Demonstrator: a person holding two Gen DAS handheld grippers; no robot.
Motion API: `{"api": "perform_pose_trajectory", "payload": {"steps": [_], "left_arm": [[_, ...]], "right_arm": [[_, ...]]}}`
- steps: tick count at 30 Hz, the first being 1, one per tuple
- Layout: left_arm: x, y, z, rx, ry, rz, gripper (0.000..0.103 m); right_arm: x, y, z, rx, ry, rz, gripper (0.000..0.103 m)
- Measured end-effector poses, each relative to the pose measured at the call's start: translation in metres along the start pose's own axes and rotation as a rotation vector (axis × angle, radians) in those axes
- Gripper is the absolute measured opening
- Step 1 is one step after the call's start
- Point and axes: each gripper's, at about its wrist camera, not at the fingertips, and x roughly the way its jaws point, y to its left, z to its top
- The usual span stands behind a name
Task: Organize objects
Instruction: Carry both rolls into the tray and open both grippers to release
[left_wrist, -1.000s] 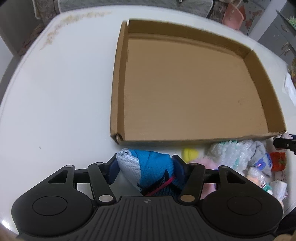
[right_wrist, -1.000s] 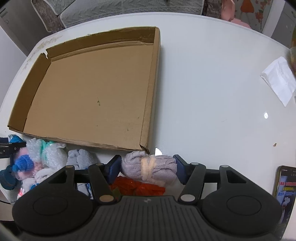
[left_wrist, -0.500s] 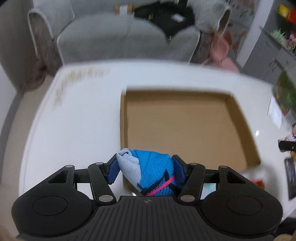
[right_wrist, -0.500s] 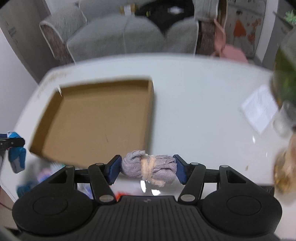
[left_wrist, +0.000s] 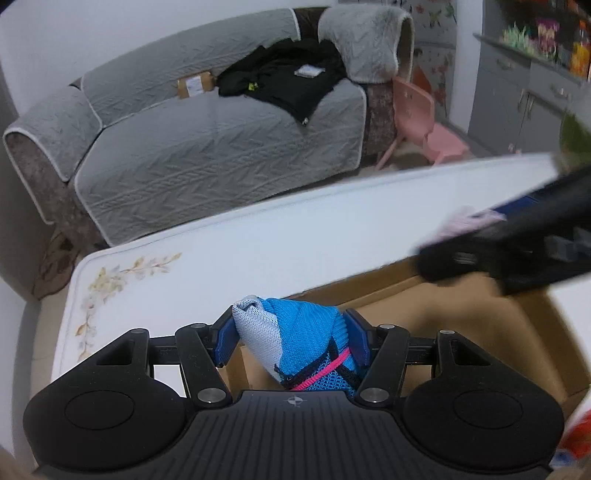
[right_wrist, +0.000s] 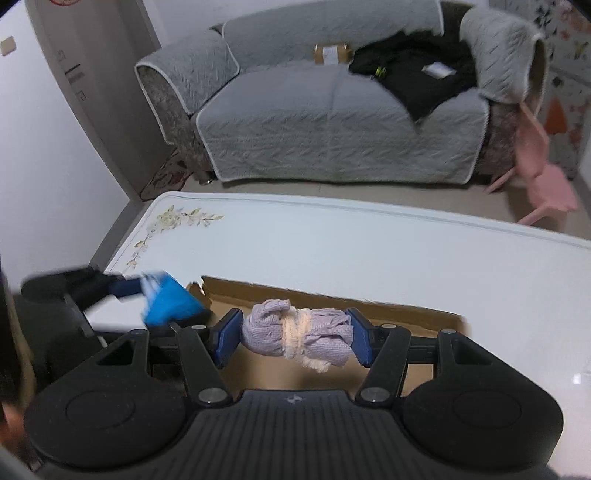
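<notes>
My left gripper (left_wrist: 291, 334) is shut on a blue and grey rolled sock bundle (left_wrist: 295, 343) with a pink stripe, held above the near left part of the shallow cardboard box (left_wrist: 472, 321). My right gripper (right_wrist: 295, 338) is shut on a lilac rolled sock bundle (right_wrist: 295, 338) tied with a cream band, held over the box's far wall (right_wrist: 406, 310). In the right wrist view the left gripper (right_wrist: 122, 288) shows blurred at the left with the blue bundle (right_wrist: 170, 302). In the left wrist view the right gripper (left_wrist: 517, 240) crosses blurred at the right.
The box lies on a white table (right_wrist: 369, 251) with a floral print (right_wrist: 177, 218) at one corner. Beyond the table stand a grey sofa (left_wrist: 207, 147) with black clothes and a pink child's chair (left_wrist: 428, 125). Grey cabinets (left_wrist: 517, 99) stand at the right.
Both grippers have risen from the pile of bundles at the table's near edge and moved forward over the box, tilting up so the sofa now shows. Both still grip their bundles.
</notes>
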Motion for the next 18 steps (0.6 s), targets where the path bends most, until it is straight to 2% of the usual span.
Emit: {"api": "perform_pose_trajectory", "payload": {"steps": [2,7,12,16,18], "left_arm": [[0.012,0.005,-0.010,-0.014,0.024,-0.014,0.065],[0.033,0.014,-0.021,-0.038,0.051,0.008,0.065],[0.046,0.009,-0.027,-0.006,0.056,0.021,0.068],[0.051,0.012,-0.027,-0.025,0.073,0.021,0.071],[0.050,0.010,-0.027,-0.017,0.067,0.022,0.077]], "right_arm": [[0.018,-0.001,0.000,0.020,0.041,0.001,0.056],[0.055,0.006,-0.001,0.039,0.125,-0.029,0.056],[0.069,0.010,-0.001,0.075,0.170,-0.067,0.057],[0.079,0.010,-0.001,0.092,0.197,-0.067,0.059],[0.078,0.008,-0.003,0.101,0.202,-0.074,0.061]]}}
